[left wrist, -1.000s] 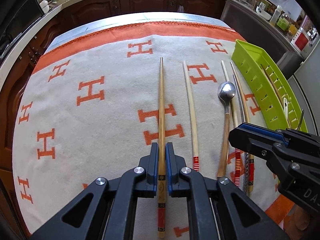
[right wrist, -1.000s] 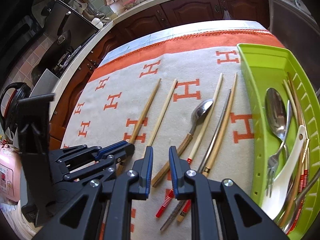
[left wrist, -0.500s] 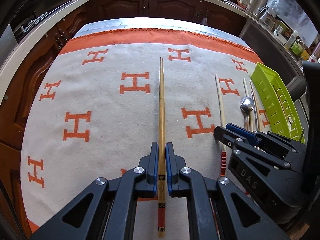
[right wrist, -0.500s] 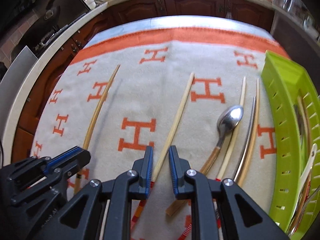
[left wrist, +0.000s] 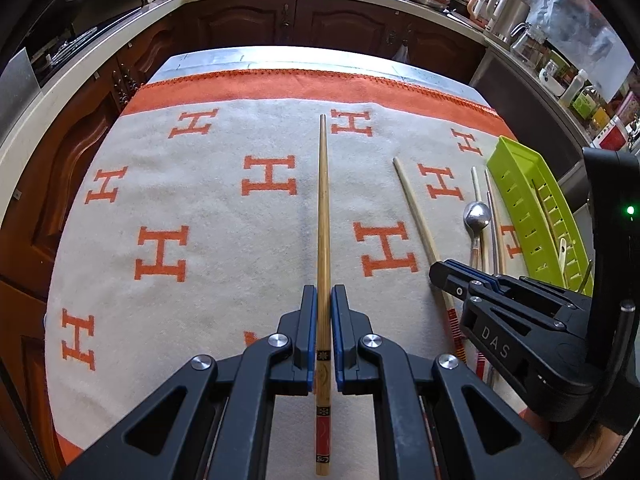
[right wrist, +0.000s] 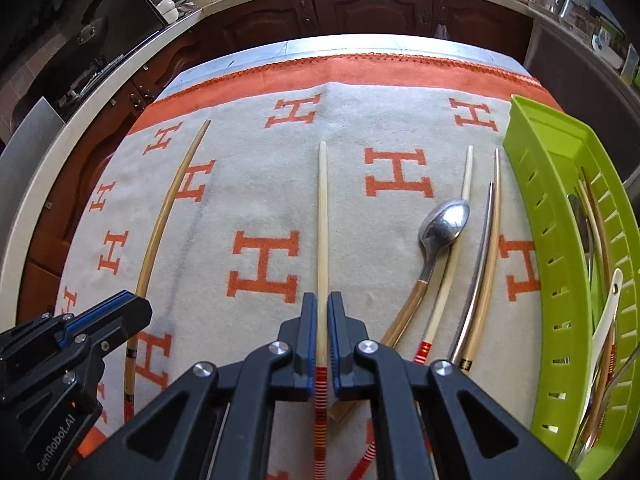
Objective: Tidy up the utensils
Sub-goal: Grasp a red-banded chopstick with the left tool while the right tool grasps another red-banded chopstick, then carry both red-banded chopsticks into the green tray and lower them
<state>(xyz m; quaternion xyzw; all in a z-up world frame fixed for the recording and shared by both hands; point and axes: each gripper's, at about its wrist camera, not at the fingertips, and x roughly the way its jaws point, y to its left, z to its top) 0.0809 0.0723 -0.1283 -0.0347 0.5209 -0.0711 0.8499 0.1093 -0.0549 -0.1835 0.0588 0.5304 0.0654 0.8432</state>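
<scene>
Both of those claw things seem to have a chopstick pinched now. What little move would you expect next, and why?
Probably a lift off the cloth and a swing toward the green tray. The left gripper is clamped on the darker chopstick, the right gripper on the pale chopstick, and the tray, which already holds utensils, sits at the cloth's right edge.

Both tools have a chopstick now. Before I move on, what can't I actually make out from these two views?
- Green tray contents: right wrist view, near wall and picture edge hide most.
- Spoon handle end: right wrist view, behind right tool.
- Loose chopsticks' near ends: left wrist view, right tool's body covers them.
- Left tool: whether its dark chopstick is clear of the cloth.
</scene>
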